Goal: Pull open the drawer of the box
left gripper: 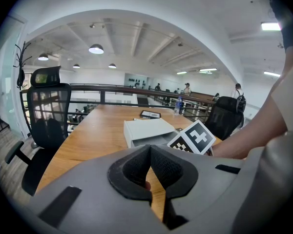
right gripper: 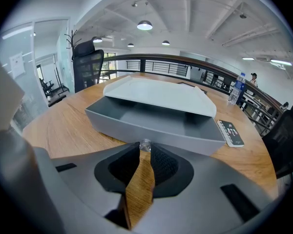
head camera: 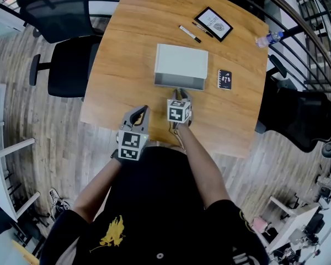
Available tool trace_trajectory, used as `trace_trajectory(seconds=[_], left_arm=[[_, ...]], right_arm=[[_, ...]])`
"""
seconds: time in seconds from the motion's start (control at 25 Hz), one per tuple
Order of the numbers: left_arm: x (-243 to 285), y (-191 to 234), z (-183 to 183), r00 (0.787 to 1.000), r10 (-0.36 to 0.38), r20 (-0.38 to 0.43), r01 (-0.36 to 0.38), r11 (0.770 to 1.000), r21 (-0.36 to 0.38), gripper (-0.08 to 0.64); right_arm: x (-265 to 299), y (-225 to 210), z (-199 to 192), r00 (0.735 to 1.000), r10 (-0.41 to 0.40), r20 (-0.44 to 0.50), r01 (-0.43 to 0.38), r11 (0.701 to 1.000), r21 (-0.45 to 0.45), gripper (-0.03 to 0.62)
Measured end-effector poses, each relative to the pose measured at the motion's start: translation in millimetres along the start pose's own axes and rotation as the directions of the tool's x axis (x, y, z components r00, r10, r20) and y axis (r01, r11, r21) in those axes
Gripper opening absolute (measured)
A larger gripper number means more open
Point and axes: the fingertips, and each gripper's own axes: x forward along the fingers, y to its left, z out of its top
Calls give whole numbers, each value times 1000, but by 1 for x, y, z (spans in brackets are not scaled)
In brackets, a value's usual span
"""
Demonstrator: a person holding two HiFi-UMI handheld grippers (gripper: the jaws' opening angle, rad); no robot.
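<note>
A white box (head camera: 182, 61) lies mid-table with its grey drawer (head camera: 179, 82) partly slid out toward me. In the right gripper view the drawer (right gripper: 156, 121) shows an empty inside and a small clear knob (right gripper: 145, 144) on its front wall. My right gripper (right gripper: 145, 151) is shut on that knob; in the head view the right gripper (head camera: 181, 95) sits right at the drawer's front. My left gripper (head camera: 139, 114) hovers near the table's front edge, left of the drawer. Seen in its own view, the left gripper (left gripper: 150, 151) is shut with nothing in it.
A black notebook (head camera: 224, 79) lies right of the box. Behind it are a pen (head camera: 190, 33) and a framed card (head camera: 213, 23). A water bottle (head camera: 268, 38) stands at the far right edge. Black office chairs (head camera: 66, 65) stand at both sides of the wooden table (head camera: 121, 65).
</note>
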Motion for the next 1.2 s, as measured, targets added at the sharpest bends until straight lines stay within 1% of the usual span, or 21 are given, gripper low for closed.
trace_trajectory(seconds=[1.2], left_arm=[[-5,-4,-8,1000,-11,-6,11,1000,1,9]], right_arm=[[-13,8,-12,1000,11,-15,-11,1000,-12,66]])
